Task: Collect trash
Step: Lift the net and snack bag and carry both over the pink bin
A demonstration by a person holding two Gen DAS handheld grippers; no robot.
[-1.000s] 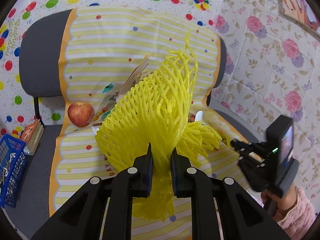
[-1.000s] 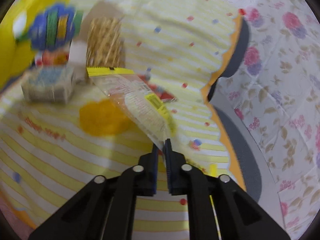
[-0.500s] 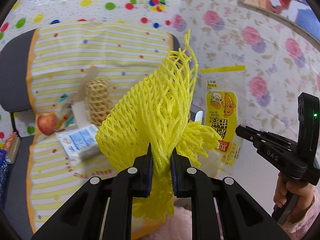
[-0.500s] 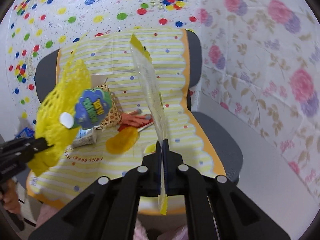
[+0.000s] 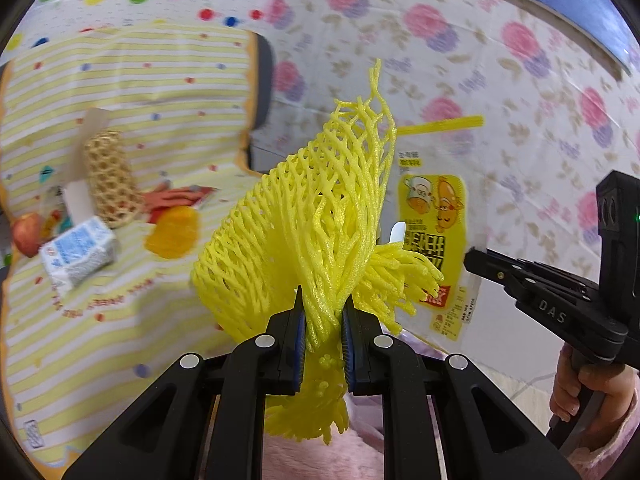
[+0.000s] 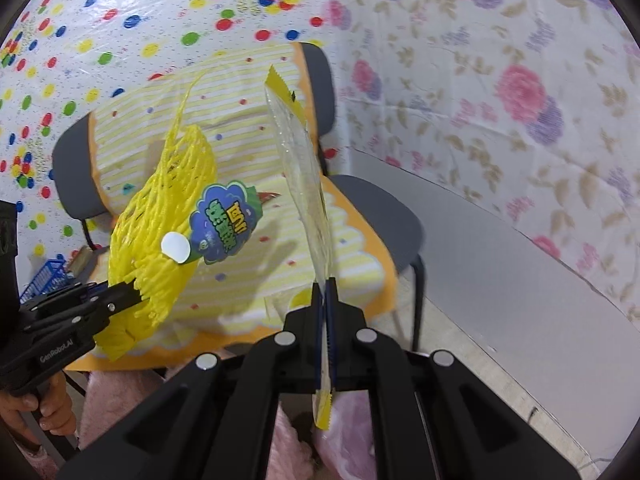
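I've got the yellow foam net (image 5: 316, 236) pinched in my left gripper (image 5: 323, 320), jaws closed on its bunched middle, held up in the air in front of the chair (image 6: 384, 224). My right gripper (image 6: 325, 300) has its jaws clamped on a clear wrapper (image 6: 304, 168) standing upright. A milk carton (image 5: 78, 258), apple (image 5: 26, 234) and orange peel (image 5: 174, 232) lie on the striped chair cover (image 5: 120, 80).

Yellow foam fruit net (image 5: 320, 216), bunched and fanned upward, is pinched at its lower part between the left gripper (image 5: 323, 320) fingers, frayed end hanging below; a blue-green sticker (image 6: 224, 222) sits on its side. Clear snack wrapper (image 5: 434, 236) with yellow print and yellow top strip is held upright, edge-on in the right wrist view, clamped near its bottom by the right gripper (image 6: 325, 300). Both are lifted off the chair.
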